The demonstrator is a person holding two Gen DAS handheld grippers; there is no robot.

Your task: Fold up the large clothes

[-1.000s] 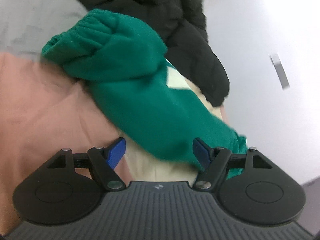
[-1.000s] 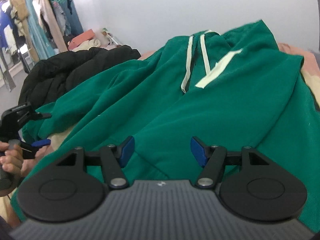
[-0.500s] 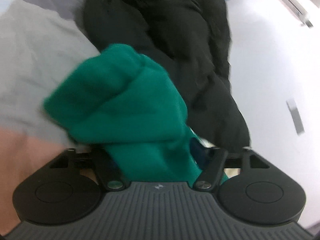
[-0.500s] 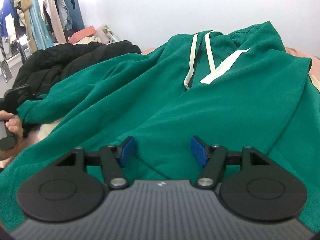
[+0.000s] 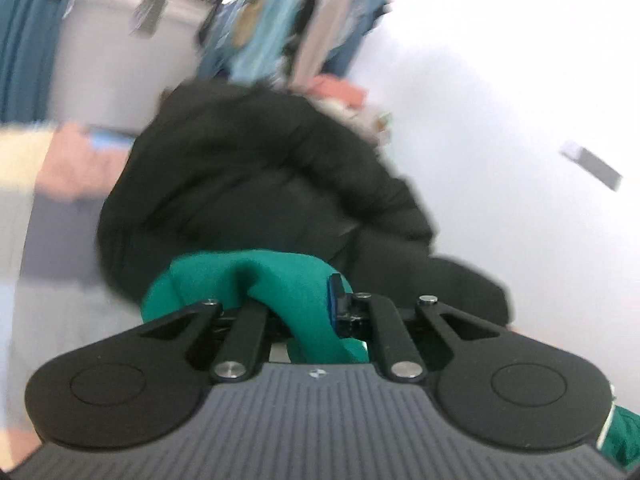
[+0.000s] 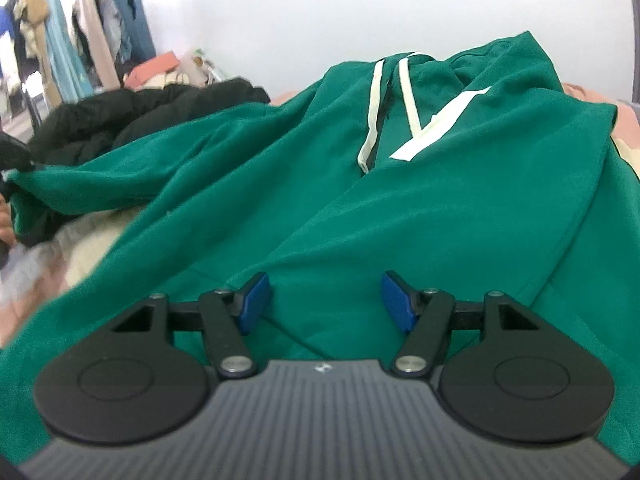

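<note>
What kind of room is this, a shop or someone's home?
Most likely a bedroom at home, though I can't be sure. Hanging clothes crowd one side by a plain white wall, and a green hoodie and black padded jacket lie on soft bedding.

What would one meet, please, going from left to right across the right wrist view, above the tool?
Hanging clothes → black jacket → green hoodie's sleeve → pale drawstrings → peach bedding.
</note>
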